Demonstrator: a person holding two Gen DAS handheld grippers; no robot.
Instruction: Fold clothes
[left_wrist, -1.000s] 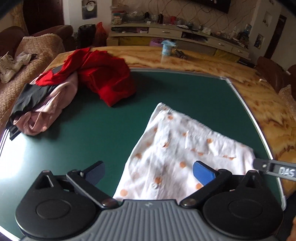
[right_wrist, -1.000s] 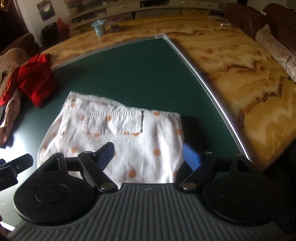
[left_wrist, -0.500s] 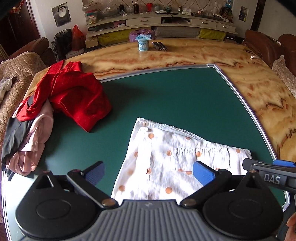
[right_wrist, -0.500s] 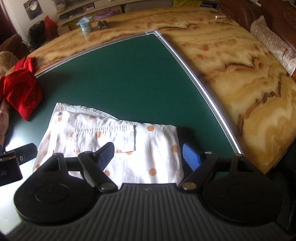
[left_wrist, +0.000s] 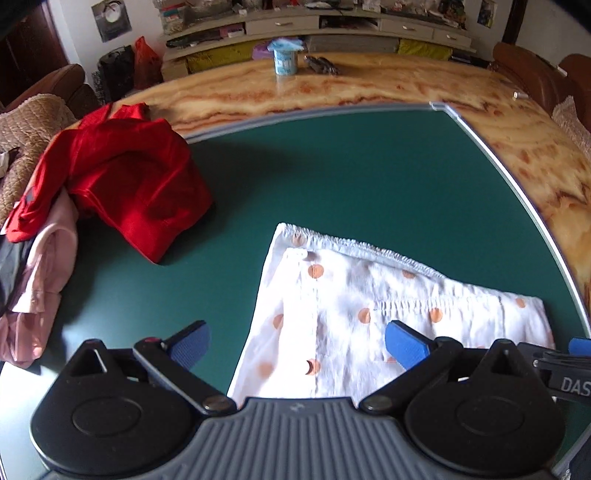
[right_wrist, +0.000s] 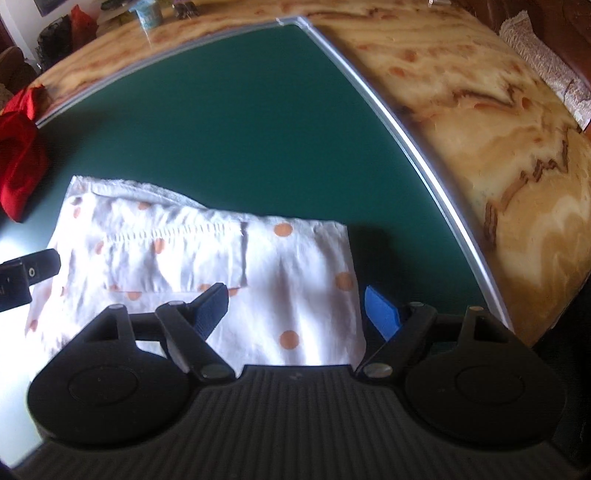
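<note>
Both grippers lowered toward dotted shorts (left_wrist: 369, 314), left gripper (left_wrist: 297, 345), right gripper (right_wrist: 295, 308), fingers wide, empty

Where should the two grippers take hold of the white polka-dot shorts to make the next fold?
Probably at the two near corners of the polka-dot shorts, coming down from above. The garment lies flat on the green mat, waistband at the far edge, so the near hem is free to lift. The left gripper straddles its left edge, the right gripper its right edge, both open.
</note>
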